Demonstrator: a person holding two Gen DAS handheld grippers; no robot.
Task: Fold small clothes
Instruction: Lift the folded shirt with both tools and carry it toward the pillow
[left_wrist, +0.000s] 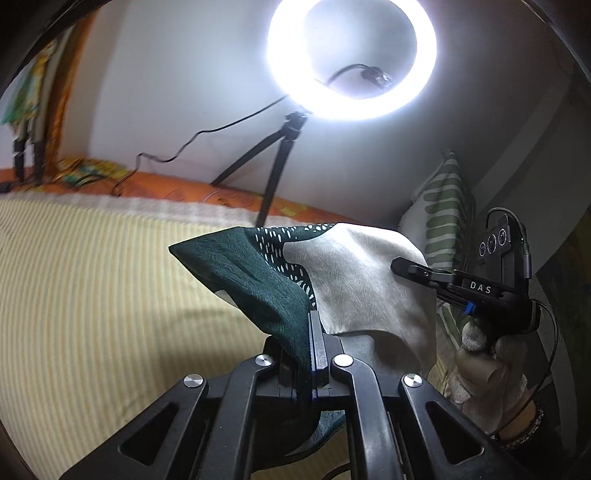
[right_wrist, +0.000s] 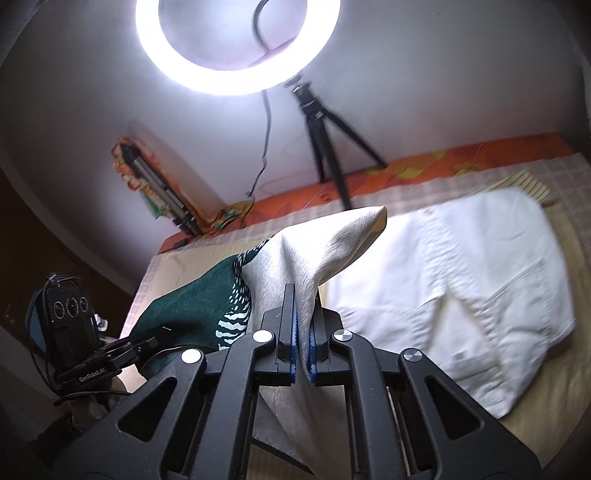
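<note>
left wrist view shows the left gripper (left_wrist: 317, 343) with its jaws closed tight on the dark green part of a small garment (left_wrist: 295, 273), a piece of cloth part green, part cream, with a band of white dashes between the two. the garment hangs lifted above the striped yellow bed cover (left_wrist: 92, 288), stretched between the two grippers. on the far side of the garment, the right gripper (left_wrist: 402, 266) reaches in from the right, its tips pressed on the cream edge, with a person's hand (left_wrist: 491, 365) wrapped around its handle below. behind the garment a ring light (left_wrist: 351, 59) on a black tripod (left_wrist: 273, 173) glares against the pale wall, and a green-striped pillow (left_wrist: 443, 206) leans to the right of the garment. right wrist view confirms the right gripper (right_wrist: 301, 332) nearly closed, the blue pads pinching the cream fabric, which rises to a peak above the jaws. to the right of the garment a white piece of clothing (right_wrist: 461, 288) lies spread flat on the bed cover. the left gripper (right_wrist: 147, 343) sits at the garment's green end, to its left.
</note>
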